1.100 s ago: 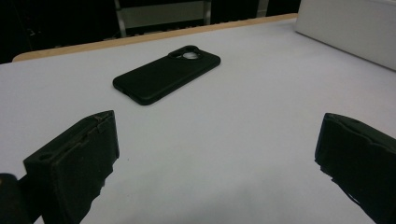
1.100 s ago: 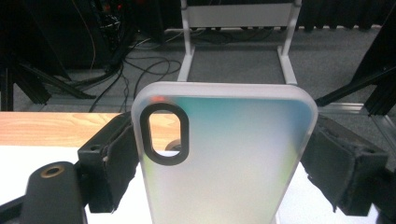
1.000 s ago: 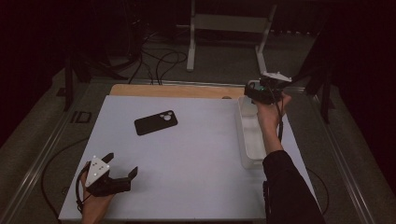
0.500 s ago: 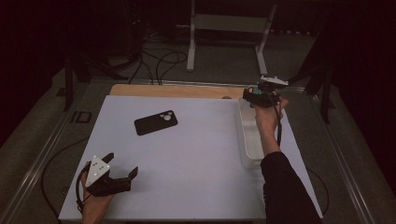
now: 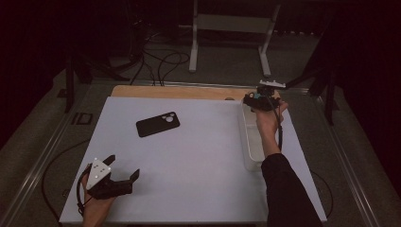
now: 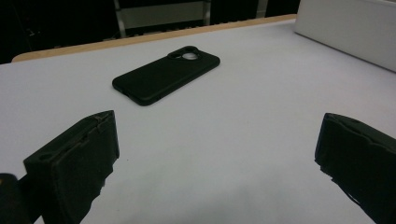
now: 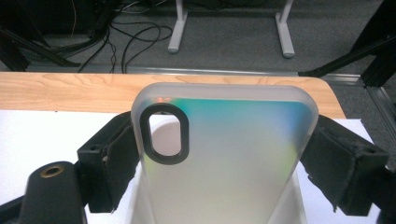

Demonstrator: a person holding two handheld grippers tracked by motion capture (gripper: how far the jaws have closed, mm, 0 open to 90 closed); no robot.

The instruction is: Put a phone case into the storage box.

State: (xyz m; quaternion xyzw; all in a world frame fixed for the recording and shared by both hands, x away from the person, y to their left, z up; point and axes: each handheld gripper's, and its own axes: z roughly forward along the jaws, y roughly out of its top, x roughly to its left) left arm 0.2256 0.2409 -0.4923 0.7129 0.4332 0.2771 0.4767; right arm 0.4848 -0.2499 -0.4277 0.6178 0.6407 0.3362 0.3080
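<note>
We see a white table (image 5: 198, 156) with a wooden strip along its far edge. A black phone case (image 5: 157, 124) lies toward the far left; a white bin (image 5: 250, 151) sits along the right edge.

Your left gripper (image 5: 124, 173) sits at the table's (image 5: 189, 189) near left corner. The phone (image 5: 158, 124) lies ahead of it, toward the middle. Along the right edge stands a tray (image 5: 249, 142). Your right gripper (image 5: 255, 100) hovers over its far end, with a phone case (image 7: 224, 158) upright between its jaws.
</note>
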